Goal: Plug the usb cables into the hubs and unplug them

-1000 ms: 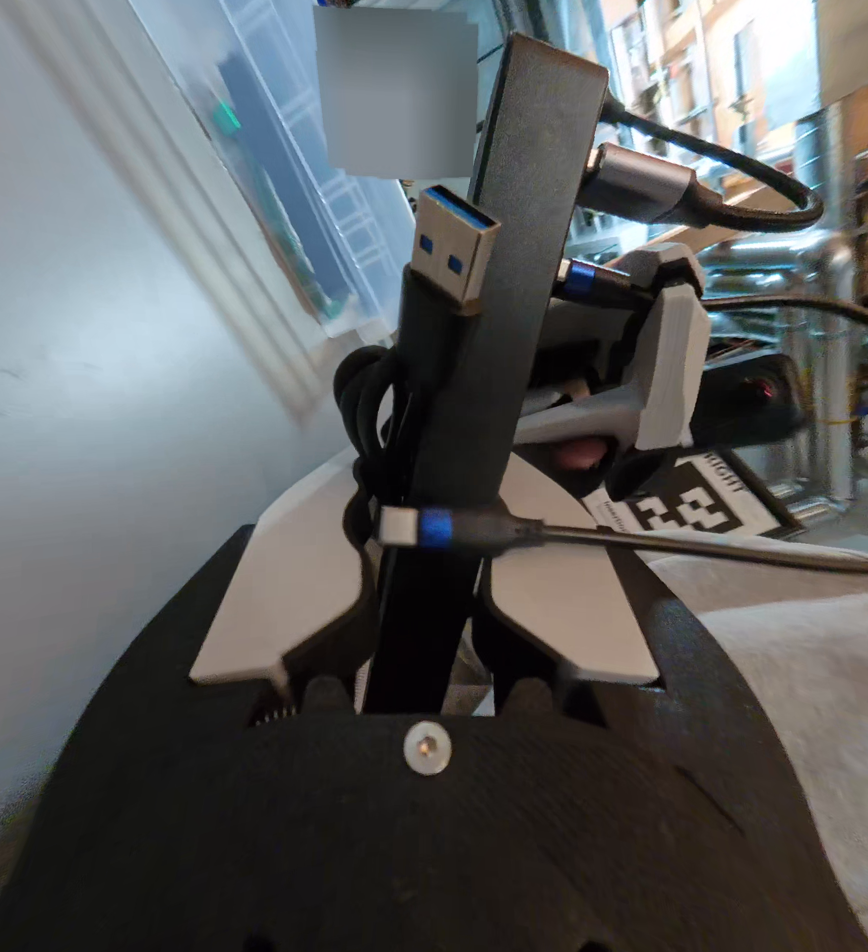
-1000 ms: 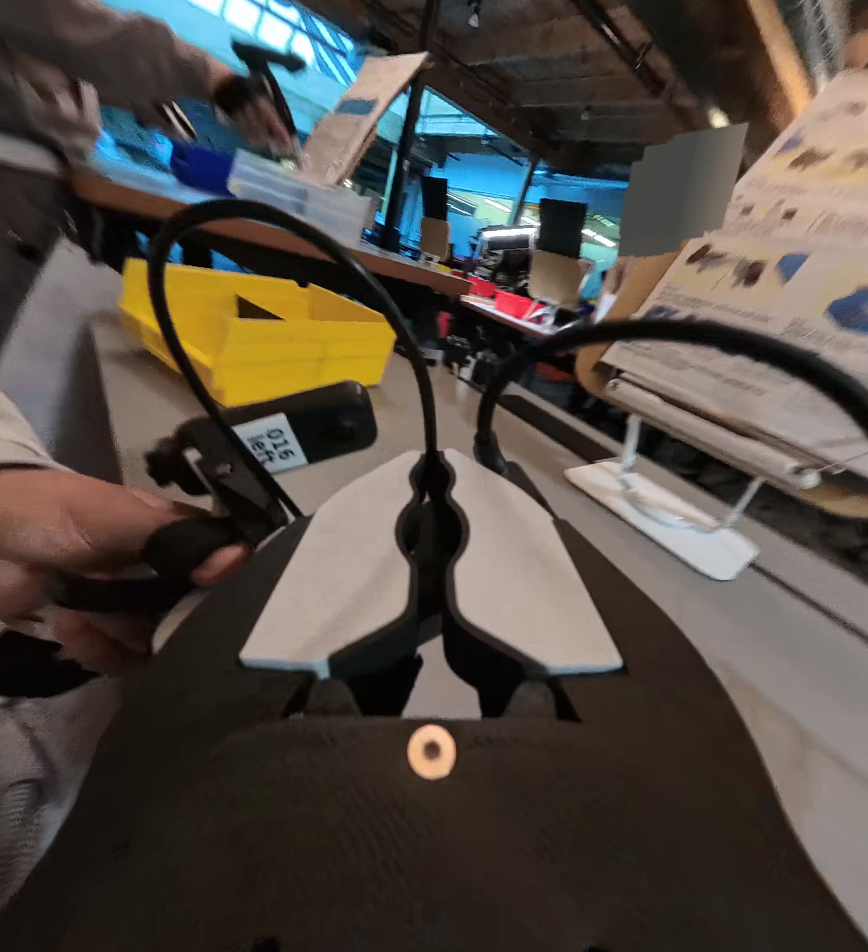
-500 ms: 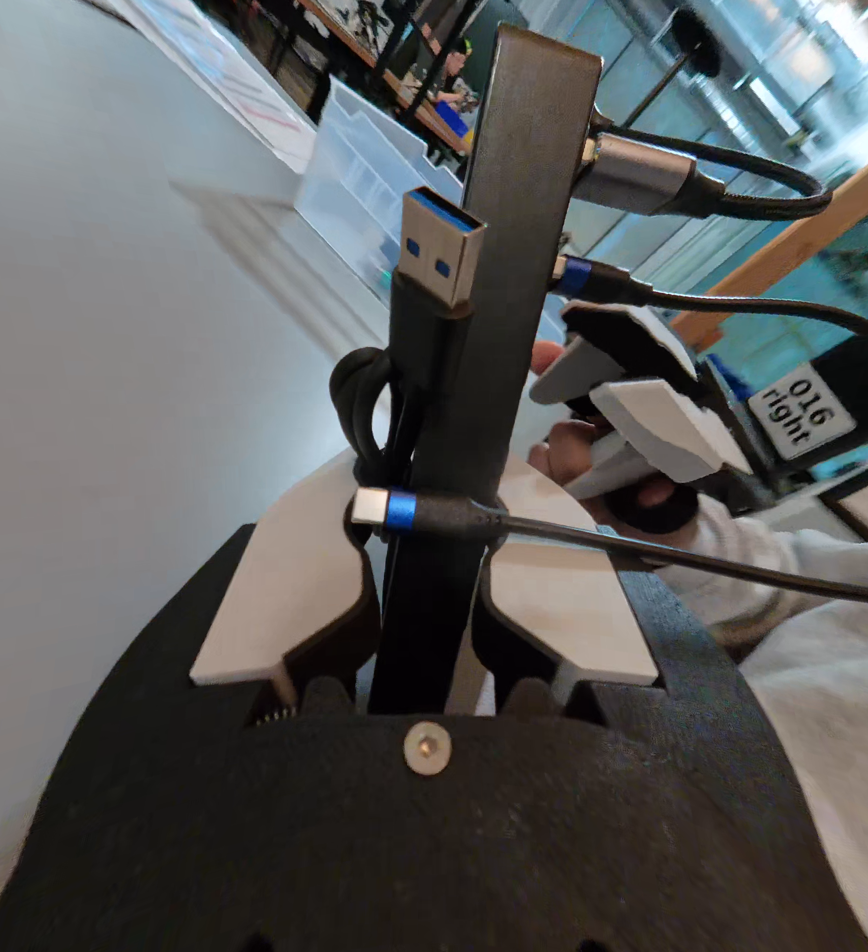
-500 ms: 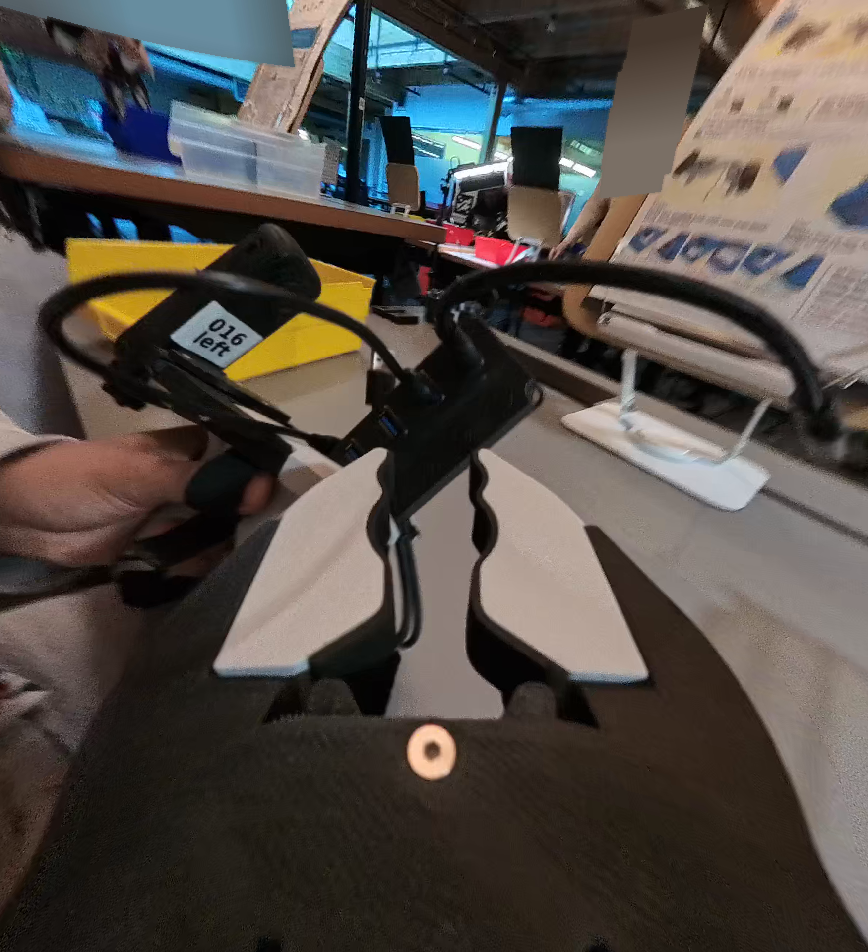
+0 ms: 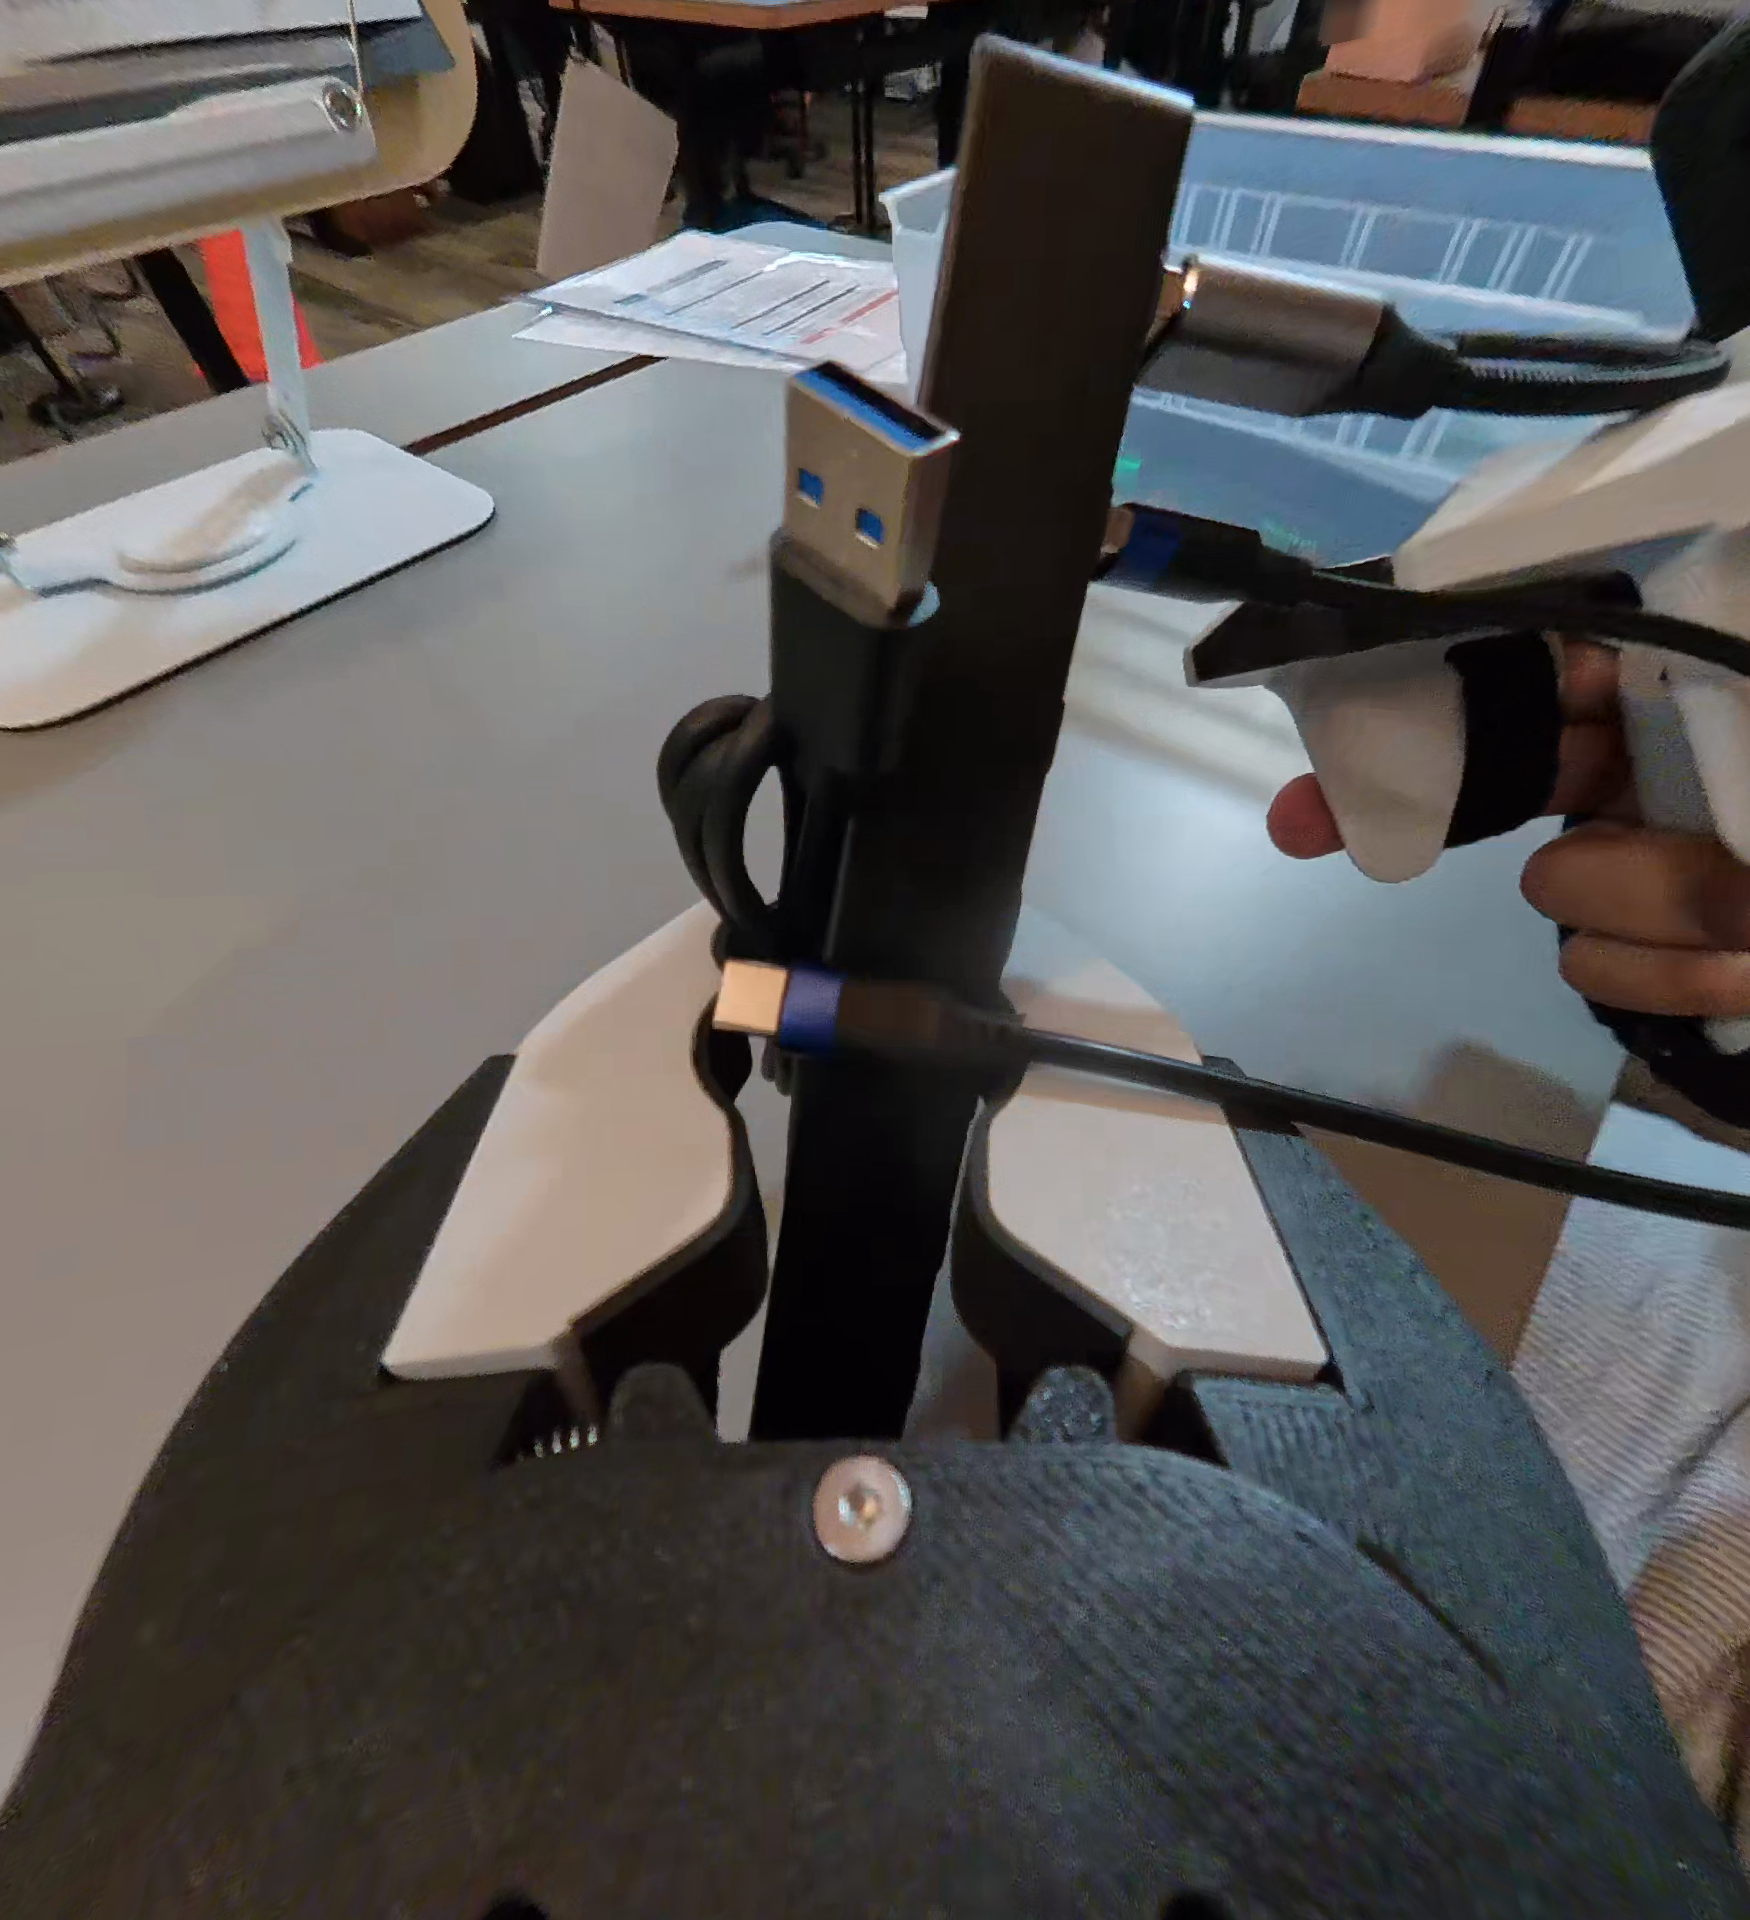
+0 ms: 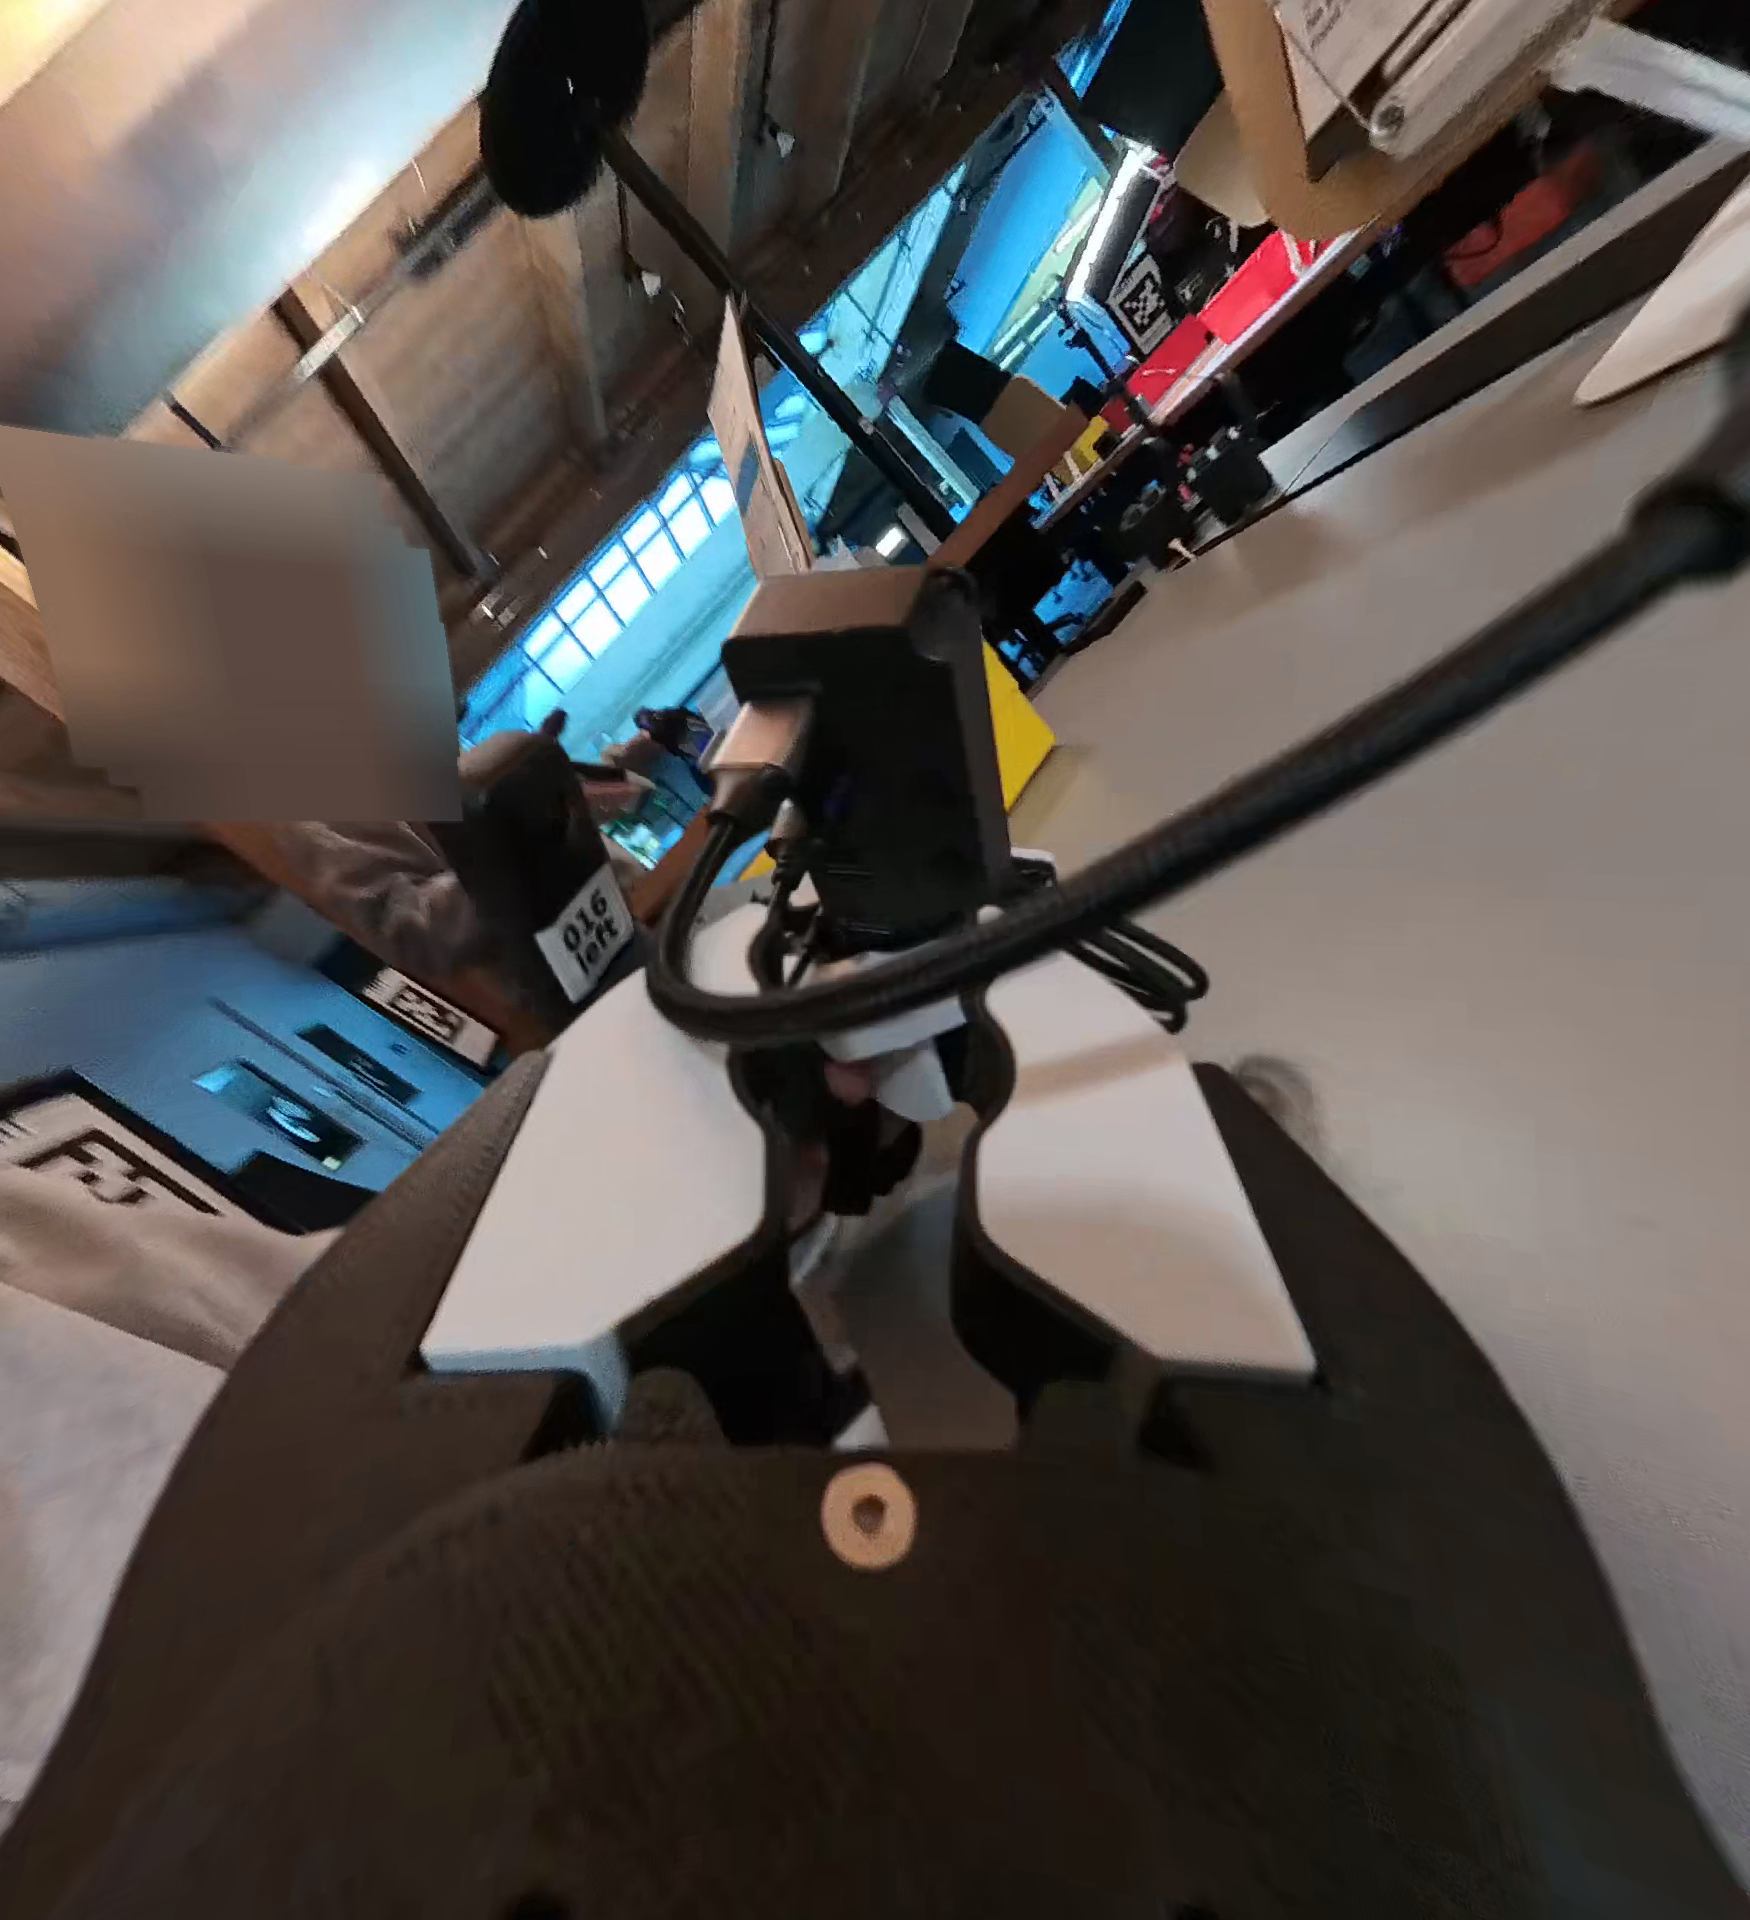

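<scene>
Black plastic hub [image 5: 996, 665] stands upright, clamped low down between the white pads of the left gripper [image 5: 855, 1122], whose jaws are closed against its two faces. A loose USB-A plug [image 5: 866, 488] with a blue insert lies along the hub's left face, pointing upward, its black lead looped in a bundle [image 5: 720, 821] just beside the hub. A small silver connector with a blue collar [image 5: 783, 1013] lies across the hub at the fingertips; its thin cable runs off to the right. On the hub's right edge, a grey metal plug [image 5: 1266, 332] is seated near the top, and a blue-collared plug [image 5: 1172, 545] sits just below it. The right gripper [image 6: 866, 1070] is parted, nothing clamped; a braided cable [image 6: 1214, 831] crosses just ahead of its fingertips, and whether it touches them cannot be told. From the left wrist view the person's hand [image 5: 1702, 883] holds that gripper just right of the hub. Grey table [image 5: 227, 883] lies beneath, a white stand base [image 5: 175, 561] at far left
</scene>
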